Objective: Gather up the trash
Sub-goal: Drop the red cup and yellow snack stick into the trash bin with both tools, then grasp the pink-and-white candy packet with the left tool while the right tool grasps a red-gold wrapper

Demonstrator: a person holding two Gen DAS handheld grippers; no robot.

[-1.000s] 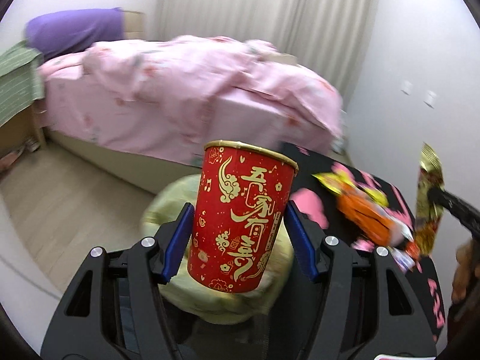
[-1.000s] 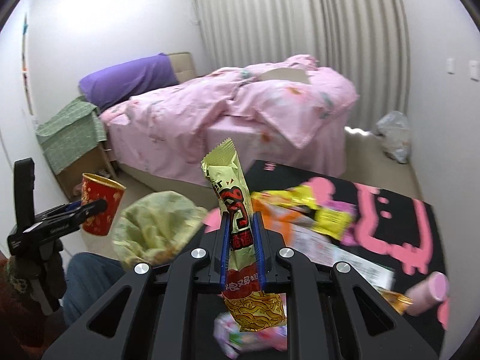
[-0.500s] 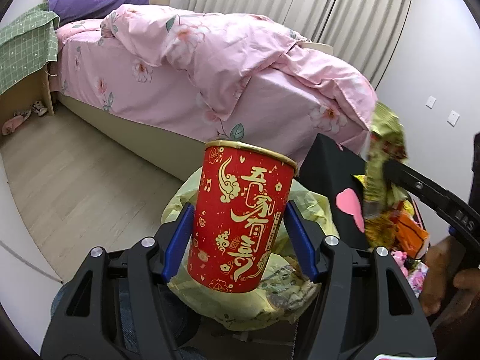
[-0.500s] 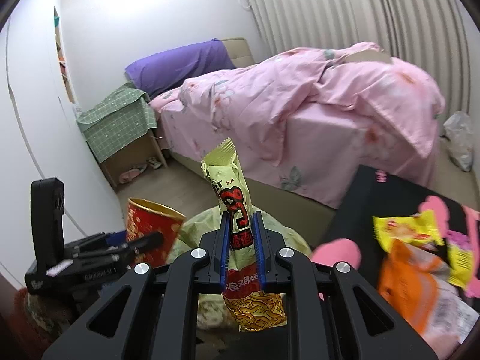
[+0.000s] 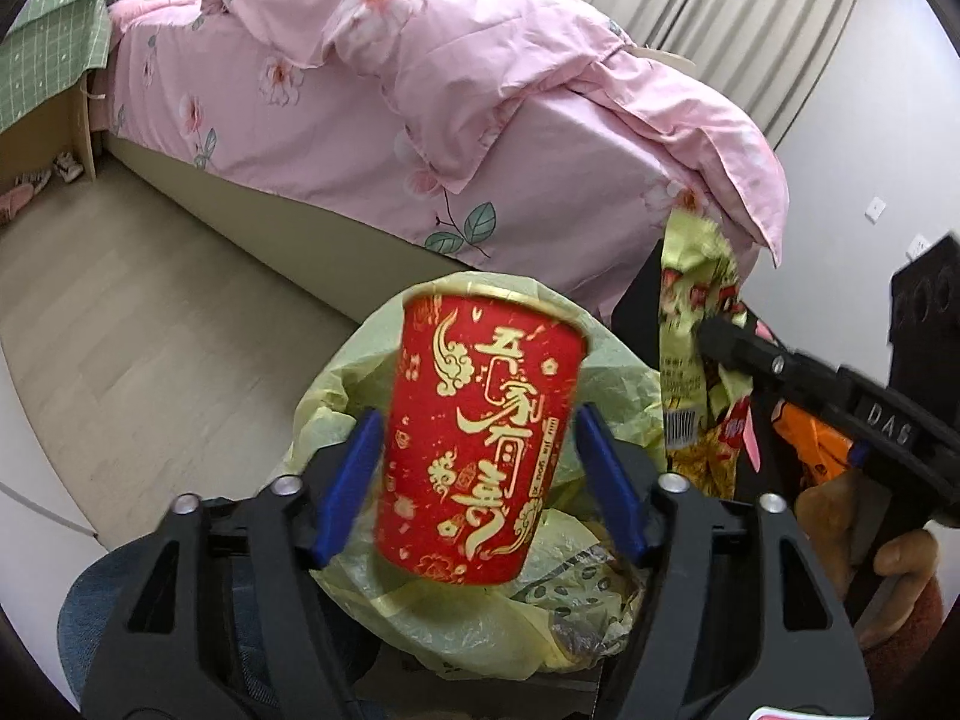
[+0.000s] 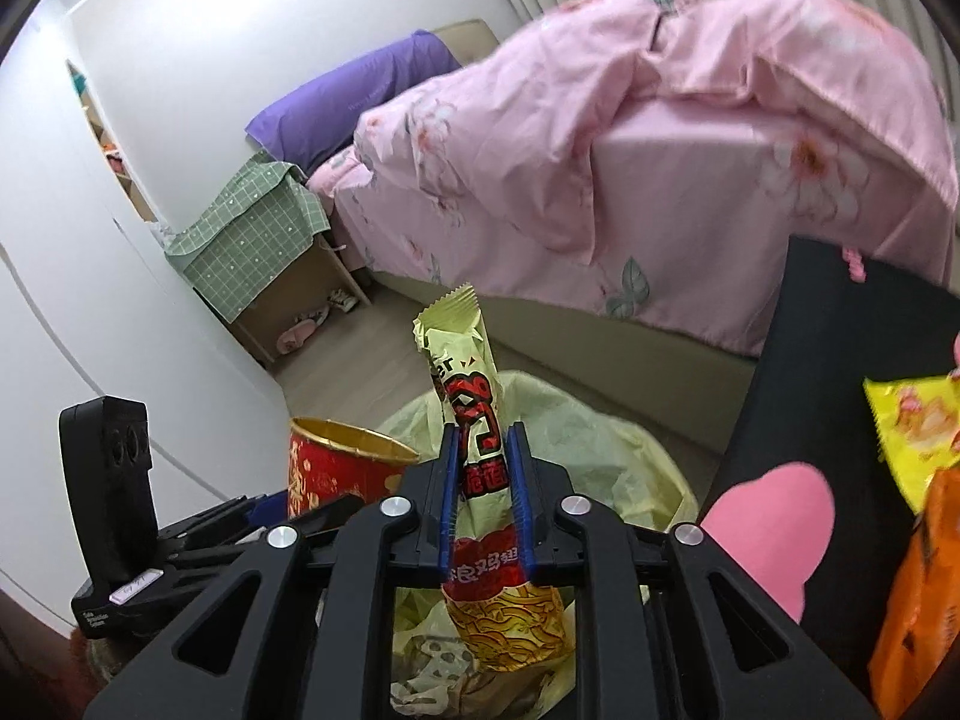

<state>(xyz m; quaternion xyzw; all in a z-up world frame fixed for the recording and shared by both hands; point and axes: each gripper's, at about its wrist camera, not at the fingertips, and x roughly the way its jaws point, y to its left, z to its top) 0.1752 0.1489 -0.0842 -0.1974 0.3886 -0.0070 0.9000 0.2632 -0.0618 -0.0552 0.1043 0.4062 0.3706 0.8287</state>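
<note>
A red paper cup with gold writing (image 5: 480,438) hangs tilted between the blue pads of my left gripper (image 5: 480,468). Its jaws are opening and the pads stand clear of the cup's sides. Below it gapes a yellow-green trash bag (image 5: 456,618). My right gripper (image 6: 482,480) is opening too, with a gold and red snack wrapper (image 6: 474,420) standing loose between its pads over the same bag (image 6: 600,468). The right wrist view shows the cup (image 6: 336,468) at lower left. In the left wrist view the wrapper (image 5: 690,312) hangs at the right.
A bed with a pink floral duvet (image 5: 450,90) stands behind the bag across a strip of wooden floor (image 5: 150,300). A black table with pink shapes (image 6: 840,390) carries yellow and orange snack packets (image 6: 912,420). At the left is a bedside box under green cloth (image 6: 252,240).
Both grippers came down over the trash bag. The left jaws widened and the cup tilted between them. The right pads parted from the wrapper.
</note>
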